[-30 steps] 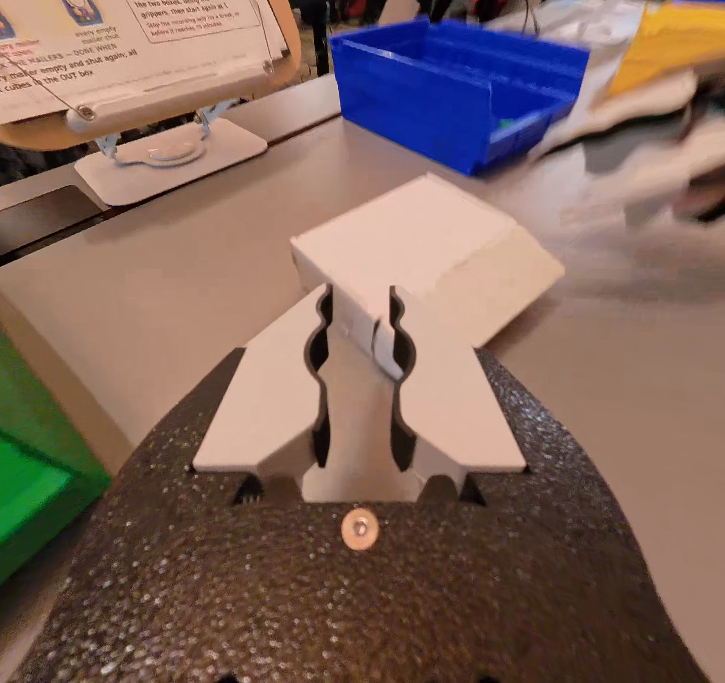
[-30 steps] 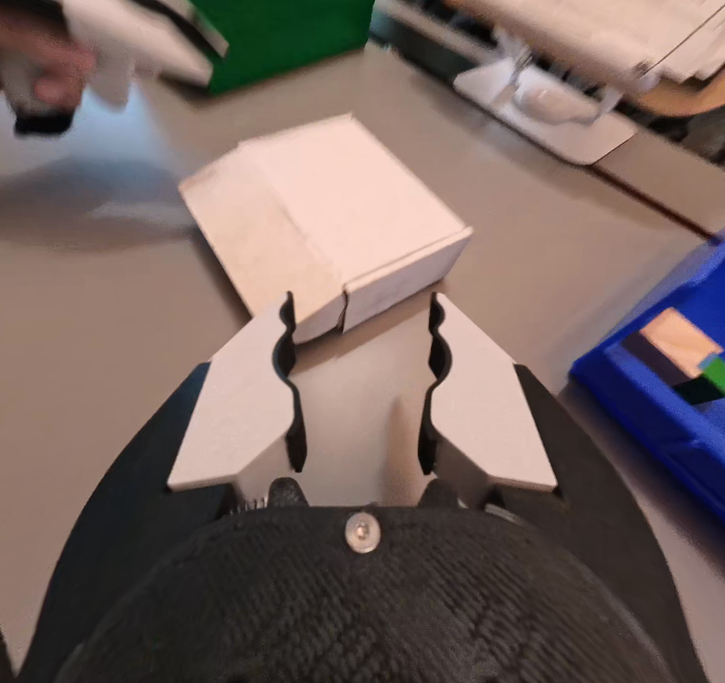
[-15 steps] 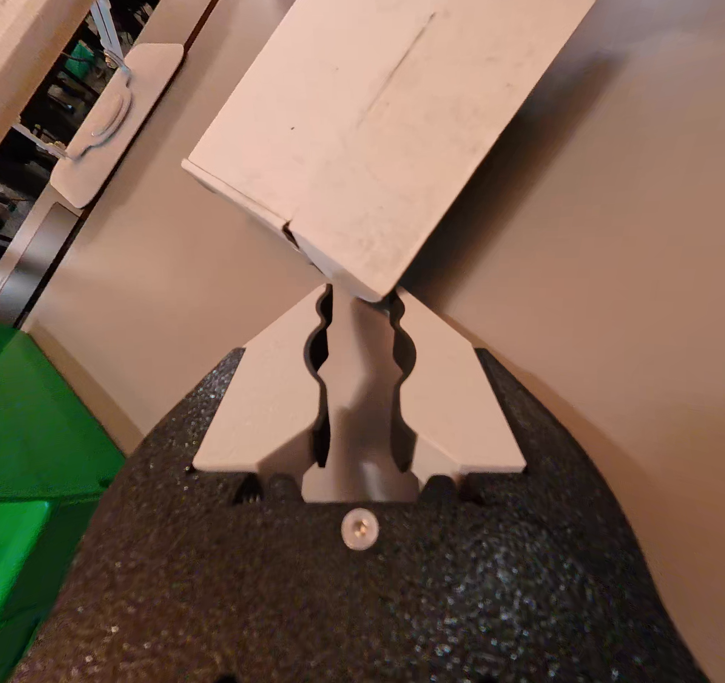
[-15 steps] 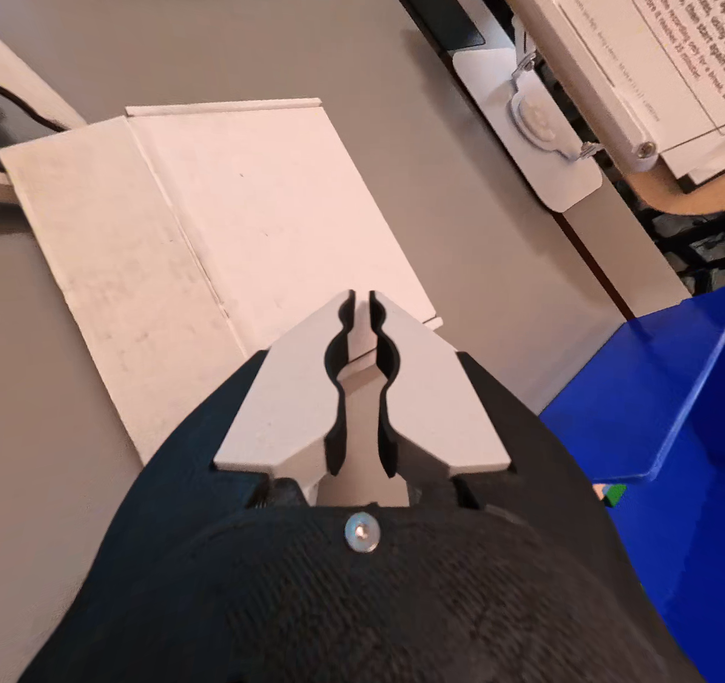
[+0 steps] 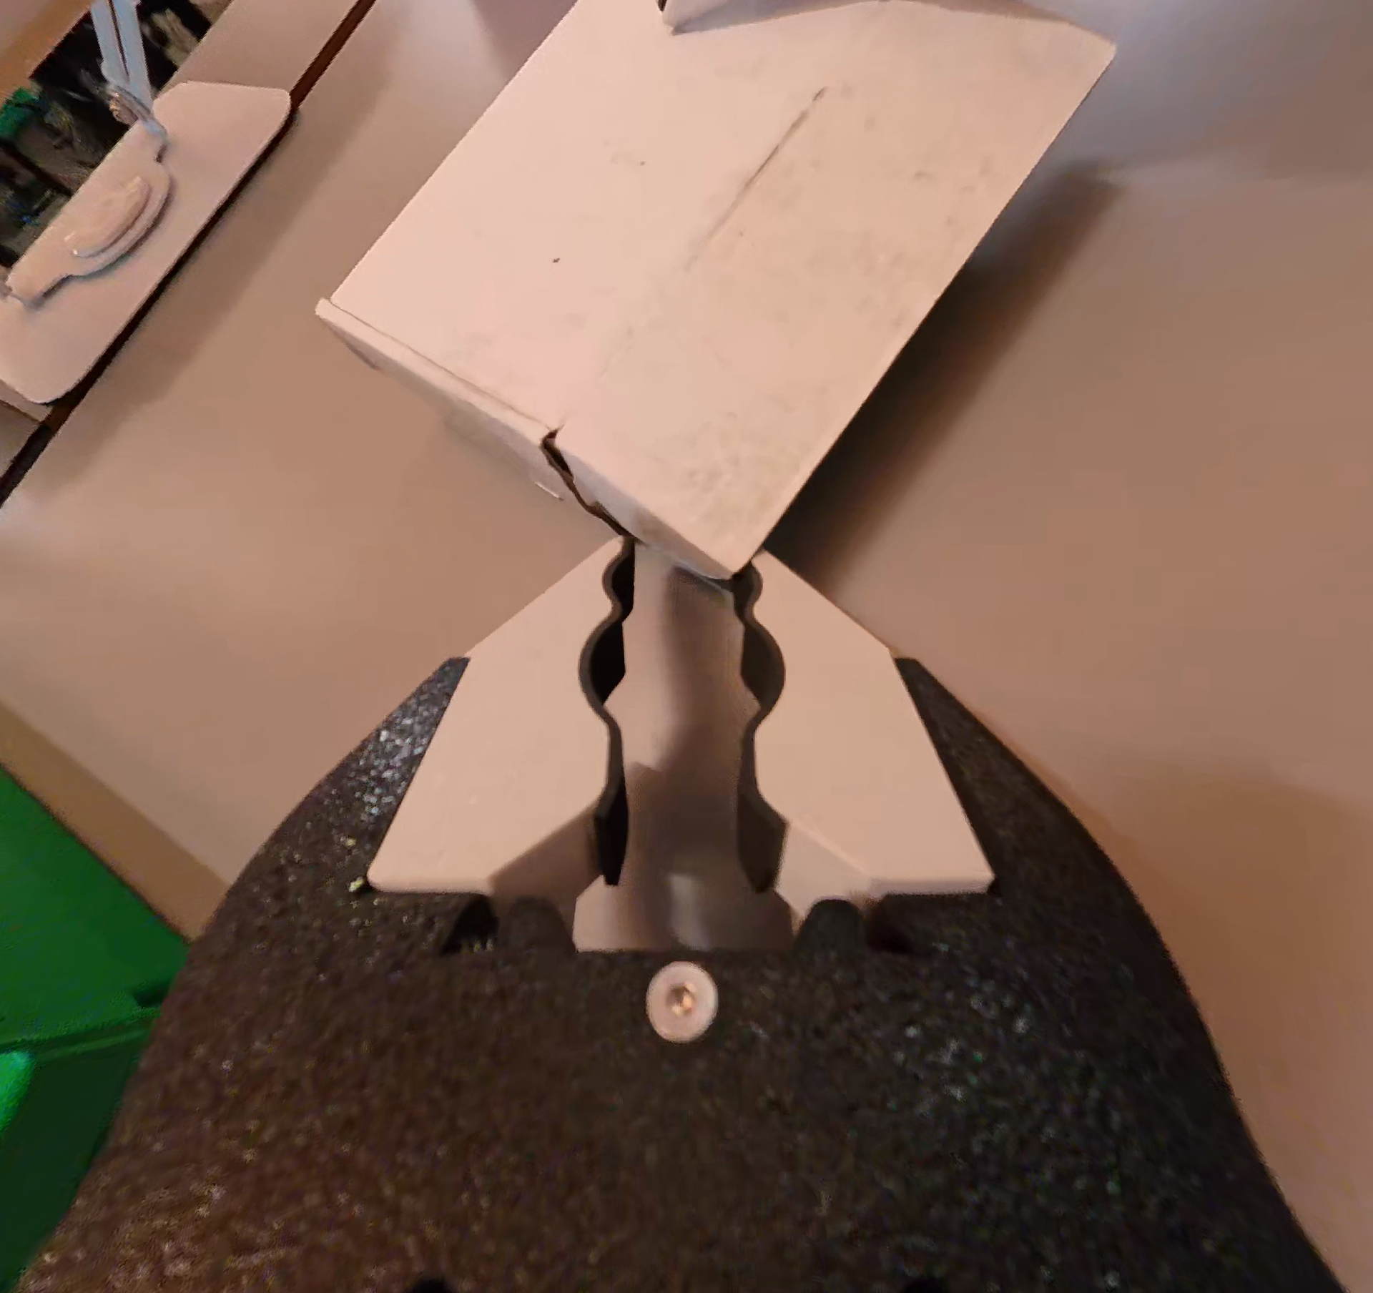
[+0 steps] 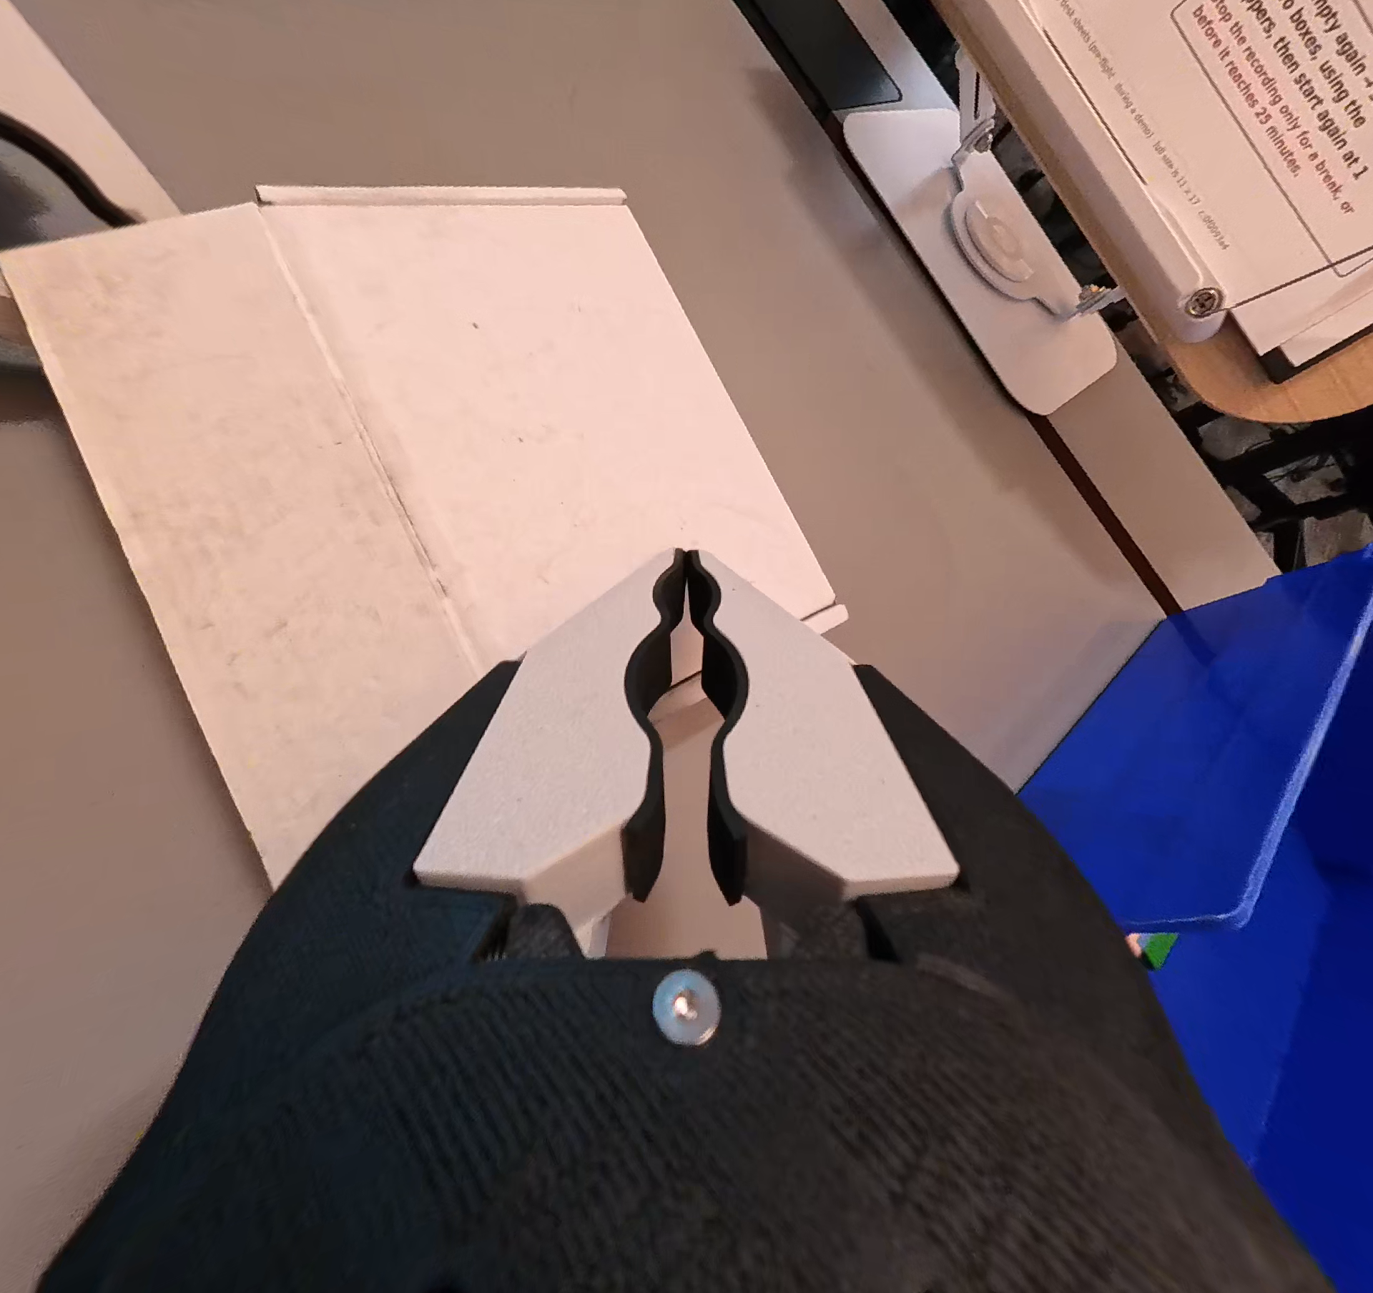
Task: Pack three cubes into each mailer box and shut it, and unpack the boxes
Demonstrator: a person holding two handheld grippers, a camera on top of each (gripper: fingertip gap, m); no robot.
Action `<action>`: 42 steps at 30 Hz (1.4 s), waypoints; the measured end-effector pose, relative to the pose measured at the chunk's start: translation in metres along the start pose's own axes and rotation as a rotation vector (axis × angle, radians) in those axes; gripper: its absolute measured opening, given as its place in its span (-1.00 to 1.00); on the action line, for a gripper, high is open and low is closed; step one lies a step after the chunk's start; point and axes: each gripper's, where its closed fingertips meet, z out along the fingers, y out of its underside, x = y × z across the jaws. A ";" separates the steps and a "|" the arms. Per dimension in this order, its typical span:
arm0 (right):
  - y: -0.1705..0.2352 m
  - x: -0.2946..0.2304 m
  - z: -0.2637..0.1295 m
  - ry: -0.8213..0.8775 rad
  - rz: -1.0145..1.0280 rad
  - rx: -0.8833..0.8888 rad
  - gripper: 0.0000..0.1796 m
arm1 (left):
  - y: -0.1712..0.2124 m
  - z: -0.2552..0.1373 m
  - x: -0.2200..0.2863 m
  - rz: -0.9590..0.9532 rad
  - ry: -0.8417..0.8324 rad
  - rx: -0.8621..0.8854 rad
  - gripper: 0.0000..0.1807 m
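On the grey table (image 5: 1114, 588), the left gripper (image 5: 682, 566) has its fingers a little apart, w/ the near corner of the white mailer box (image 5: 706, 276) right at the tips; I cannot tell if it really grips. Opposite, the right gripper (image 6: 685, 553) has its tips pressed together, over the box (image 6: 461, 395) lid near one corner, holding nothing I can see. Box is shut and lies flat on the table. Beside the right gripper stands a blue bin (image 6: 1226, 774); by the left, a green bin (image 5: 52, 960). Behind is a paper stand (image 6: 1040, 269).
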 end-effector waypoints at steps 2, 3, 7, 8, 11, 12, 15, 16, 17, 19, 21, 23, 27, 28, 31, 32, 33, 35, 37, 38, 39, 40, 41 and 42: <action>0.000 0.000 0.000 -0.001 -0.003 -0.001 -1.00 | -0.005 -0.006 0.003 -0.034 0.058 0.050 -0.60; 0.000 0.000 0.000 -0.004 -0.006 0.000 -1.00 | -0.008 -0.012 0.005 -0.063 0.097 0.086 -0.49; -0.002 0.005 -0.006 -0.022 0.064 0.028 -0.76 | -0.035 -0.043 0.005 -0.265 0.211 0.330 -0.26; -0.007 0.012 -0.014 -0.014 0.122 0.073 -0.48 | -0.039 -0.048 0.001 -0.295 0.204 0.379 -0.26; -0.024 0.019 -0.046 -0.103 0.346 0.238 -0.23 | -0.033 -0.054 -0.012 -0.334 0.146 0.398 -0.23; -0.025 0.015 -0.054 -0.172 0.416 0.258 -0.12 | -0.030 -0.053 -0.014 -0.329 0.134 0.381 -0.22; -0.014 -0.003 -0.065 -0.295 0.527 0.226 0.00 | -0.016 -0.046 -0.018 -0.282 0.094 0.283 -0.17; -0.007 -0.008 -0.065 -0.295 0.518 0.207 0.03 | -0.014 -0.042 -0.019 -0.264 0.089 0.254 -0.15; 0.001 -0.011 -0.064 -0.282 0.498 0.186 0.05 | -0.013 -0.038 -0.019 -0.253 0.092 0.236 -0.13; 0.018 -0.018 -0.057 -0.263 0.467 0.127 0.10 | -0.018 -0.031 -0.020 -0.252 0.124 0.232 -0.07; 0.030 -0.026 -0.052 -0.280 0.447 0.080 0.15 | -0.024 -0.025 -0.018 -0.261 0.186 0.238 -0.06; 0.032 -0.032 -0.049 -0.299 0.417 0.089 0.17 | -0.027 -0.018 -0.017 -0.258 0.250 0.232 -0.01; 0.040 -0.042 -0.038 -0.348 0.381 0.051 0.16 | -0.026 -0.003 -0.016 -0.202 0.323 0.171 0.03; 0.041 -0.043 -0.036 -0.356 0.376 0.048 0.15 | -0.027 -0.001 -0.017 -0.191 0.332 0.171 0.03; 0.033 -0.048 -0.035 -0.406 0.381 0.085 0.05 | -0.030 -0.002 -0.018 -0.209 0.397 0.190 0.01; 0.033 -0.049 -0.035 -0.417 0.377 0.086 0.03 | -0.027 -0.001 -0.019 -0.214 0.413 0.186 -0.01; 0.033 -0.050 -0.035 -0.431 0.369 0.088 0.01 | -0.024 0.000 -0.020 -0.209 0.421 0.176 -0.02; 0.032 -0.051 -0.035 -0.448 0.353 0.096 -0.02 | -0.021 0.001 -0.023 -0.200 0.437 0.168 -0.07; 0.031 -0.052 -0.034 -0.461 0.336 0.100 -0.06 | -0.023 0.001 -0.025 -0.203 0.460 0.188 -0.14; 0.031 -0.052 -0.033 -0.465 0.332 0.099 -0.06 | -0.024 0.002 -0.026 -0.203 0.474 0.190 -0.19; 0.031 -0.052 -0.032 -0.472 0.329 0.095 -0.08 | -0.024 0.003 -0.026 -0.199 0.489 0.185 -0.25; 0.031 -0.052 -0.030 -0.480 0.321 0.092 -0.11 | -0.023 0.004 -0.025 -0.183 0.502 0.174 -0.32; 0.032 -0.052 -0.029 -0.485 0.309 0.090 -0.13 | -0.022 0.006 -0.025 -0.160 0.499 0.165 -0.34; 0.033 -0.051 -0.027 -0.478 0.301 0.085 -0.15 | -0.021 0.008 -0.027 -0.134 0.489 0.163 -0.36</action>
